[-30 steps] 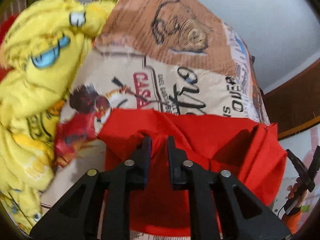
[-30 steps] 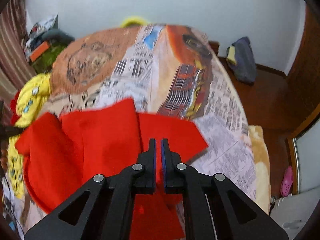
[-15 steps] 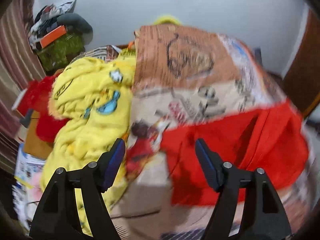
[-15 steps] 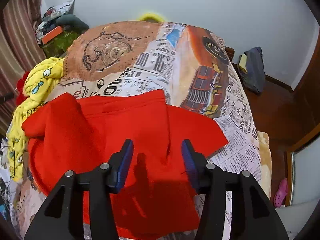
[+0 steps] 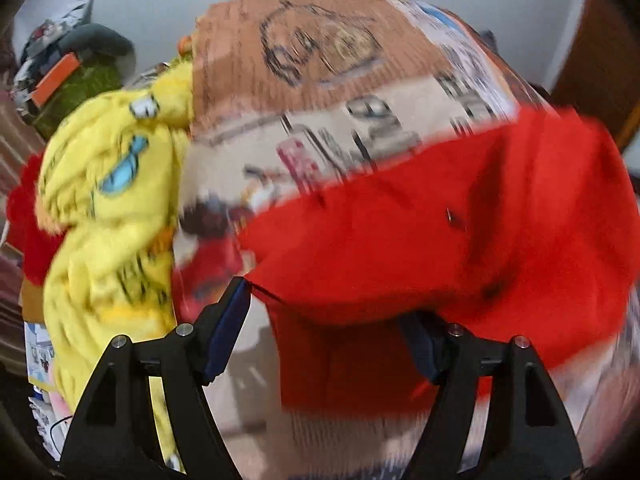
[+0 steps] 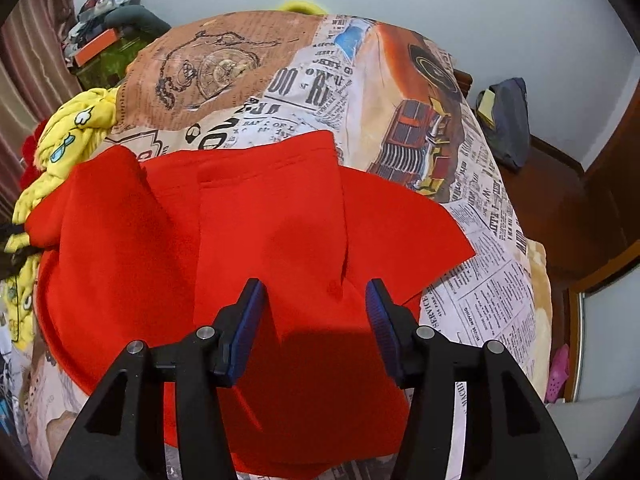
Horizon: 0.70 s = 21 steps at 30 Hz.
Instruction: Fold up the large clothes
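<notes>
The red shirt (image 6: 272, 240) lies on the bed (image 6: 484, 280), on top of the cover with newspaper and car pictures. It is partly folded: one flap lies over the middle, and a corner sticks out to the right side. A bunched part sits at the left end, near the yellow blanket (image 6: 68, 136). The right gripper (image 6: 316, 300) hangs just above the near part of the shirt, and its jaws are wide apart with nothing in them. The left gripper (image 5: 324, 316) is also above the shirt, at its left end, and its jaws are wide apart too. That view is blurry, so I cannot tell if a jaw touches the cloth. It looks like one fold is done and both grippers are free for a new grab. I think the next move is to pick a new edge, maybe the loose corner on the right or the lumpy left end. Each gripper must come down on the cloth edge, close on it, and lift it over so the shirt gets smaller and flat.
</notes>
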Each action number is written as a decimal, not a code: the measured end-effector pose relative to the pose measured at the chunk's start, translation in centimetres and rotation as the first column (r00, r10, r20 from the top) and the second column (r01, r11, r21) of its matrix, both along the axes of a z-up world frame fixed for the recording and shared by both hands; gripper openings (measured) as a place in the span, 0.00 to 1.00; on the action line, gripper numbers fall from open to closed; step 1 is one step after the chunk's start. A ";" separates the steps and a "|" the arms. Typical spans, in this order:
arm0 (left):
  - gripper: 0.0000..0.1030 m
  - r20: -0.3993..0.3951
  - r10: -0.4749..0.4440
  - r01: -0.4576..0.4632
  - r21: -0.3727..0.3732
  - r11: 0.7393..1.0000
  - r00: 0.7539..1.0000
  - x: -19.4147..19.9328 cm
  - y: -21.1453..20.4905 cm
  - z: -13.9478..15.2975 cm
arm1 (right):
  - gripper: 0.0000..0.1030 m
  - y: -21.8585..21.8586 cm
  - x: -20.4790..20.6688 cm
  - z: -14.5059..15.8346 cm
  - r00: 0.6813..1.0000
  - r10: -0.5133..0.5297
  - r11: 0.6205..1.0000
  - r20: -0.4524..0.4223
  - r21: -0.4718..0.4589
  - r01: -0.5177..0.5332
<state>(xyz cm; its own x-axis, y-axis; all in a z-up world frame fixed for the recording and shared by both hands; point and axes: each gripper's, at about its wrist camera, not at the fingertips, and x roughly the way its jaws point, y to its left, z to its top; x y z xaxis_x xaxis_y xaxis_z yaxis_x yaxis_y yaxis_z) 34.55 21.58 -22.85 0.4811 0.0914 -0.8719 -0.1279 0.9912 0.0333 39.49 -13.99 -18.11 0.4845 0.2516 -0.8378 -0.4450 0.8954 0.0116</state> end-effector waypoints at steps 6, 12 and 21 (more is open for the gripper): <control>0.70 0.079 0.162 -0.155 -0.089 0.984 0.984 7.2 3.9 4.4 | 0.48 0.0 0.4 0.6 1.000 -0.007 1.000 0.026 -0.005 0.007; 0.70 0.112 0.188 -0.171 -0.149 0.974 0.976 6.9 6.5 5.9 | 0.48 0.8 0.9 0.9 0.999 0.016 1.000 0.034 0.014 -0.016; 0.70 -0.077 0.050 -0.066 -0.221 0.973 0.996 5.9 4.7 -2.4 | 0.48 2.2 2.9 0.0 0.999 0.027 0.999 0.019 0.018 -0.028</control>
<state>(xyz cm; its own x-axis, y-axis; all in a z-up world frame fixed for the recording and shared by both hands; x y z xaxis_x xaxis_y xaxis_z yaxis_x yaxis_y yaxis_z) 40.46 26.28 -25.22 0.4176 -0.0829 -0.9049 -0.1905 0.9657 -0.1764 42.37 -11.79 -18.09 0.4926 0.2805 -0.8238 -0.4698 0.8826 0.0196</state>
